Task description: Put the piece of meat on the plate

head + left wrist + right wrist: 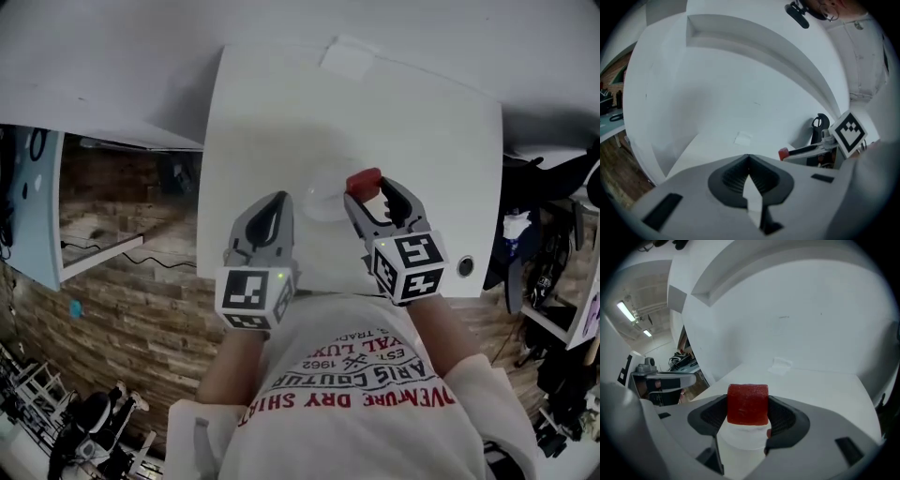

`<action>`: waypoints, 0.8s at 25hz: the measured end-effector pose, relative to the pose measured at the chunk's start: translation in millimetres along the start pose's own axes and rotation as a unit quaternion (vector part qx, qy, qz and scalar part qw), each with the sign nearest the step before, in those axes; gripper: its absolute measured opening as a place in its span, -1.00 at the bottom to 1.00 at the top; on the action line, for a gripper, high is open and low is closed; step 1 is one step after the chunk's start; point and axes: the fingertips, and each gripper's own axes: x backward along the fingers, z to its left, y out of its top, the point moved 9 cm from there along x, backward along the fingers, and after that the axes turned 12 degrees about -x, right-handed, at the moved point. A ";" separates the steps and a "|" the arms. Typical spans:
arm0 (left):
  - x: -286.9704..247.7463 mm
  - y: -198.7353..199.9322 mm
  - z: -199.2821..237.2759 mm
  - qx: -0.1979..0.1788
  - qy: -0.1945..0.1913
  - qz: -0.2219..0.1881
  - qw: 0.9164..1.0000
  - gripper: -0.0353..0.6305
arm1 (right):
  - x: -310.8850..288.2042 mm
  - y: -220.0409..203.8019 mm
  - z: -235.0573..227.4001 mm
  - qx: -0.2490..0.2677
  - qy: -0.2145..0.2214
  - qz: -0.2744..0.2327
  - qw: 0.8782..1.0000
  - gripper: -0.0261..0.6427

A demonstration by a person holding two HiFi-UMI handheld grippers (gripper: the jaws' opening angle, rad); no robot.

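A red cube of meat (pixel 363 178) sits between the jaws of my right gripper (pixel 369 191), which is shut on it. In the right gripper view the meat (pixel 747 404) fills the gap between the dark pads, with something white under it. A pale white plate (pixel 322 200) lies on the white table (pixel 422 131), just left of and below the meat. My left gripper (pixel 277 200) hovers beside the plate's left side, shut with nothing in it. Its jaws (pixel 749 159) meet at the tip. The meat (pixel 783 153) also shows from the left gripper view.
A small white paper slip (pixel 349 58) lies at the table's far edge. A round cable hole (pixel 466 266) sits near the front right corner. Dark clutter (pixel 553 244) stands right of the table, a wooden floor (pixel 122 309) lies to its left.
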 end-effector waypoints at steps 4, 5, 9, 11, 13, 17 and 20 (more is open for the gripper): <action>-11.5 -16.2 15.0 0.017 -0.023 0.015 0.999 -0.88 | -26.1 -17.9 3.5 0.019 -0.026 0.048 0.998 -0.10; -12.7 -20.5 17.9 0.021 -0.028 0.019 0.999 -0.88 | -31.4 -22.8 4.0 0.021 -0.032 0.060 0.997 -0.10; -19.6 -33.9 27.2 0.026 -0.038 0.033 0.998 -0.88 | -53.5 -38.0 1.6 0.025 -0.047 0.099 0.994 -0.10; -22.9 -38.0 29.2 0.028 -0.044 0.037 0.998 -0.88 | -62.9 -44.2 0.0 0.032 -0.051 0.118 0.991 -0.10; -26.0 -41.4 30.2 0.024 -0.054 0.042 0.997 -0.88 | -70.8 -47.8 -0.9 0.041 -0.056 0.132 0.989 -0.10; -31.8 -49.2 33.7 0.015 -0.065 0.052 0.996 -0.88 | -84.5 -52.0 -2.9 0.045 -0.066 0.156 0.985 -0.10; -34.3 -53.9 37.1 0.022 -0.064 0.058 0.996 -0.88 | -90.4 -56.7 -3.1 0.047 -0.065 0.175 0.981 -0.10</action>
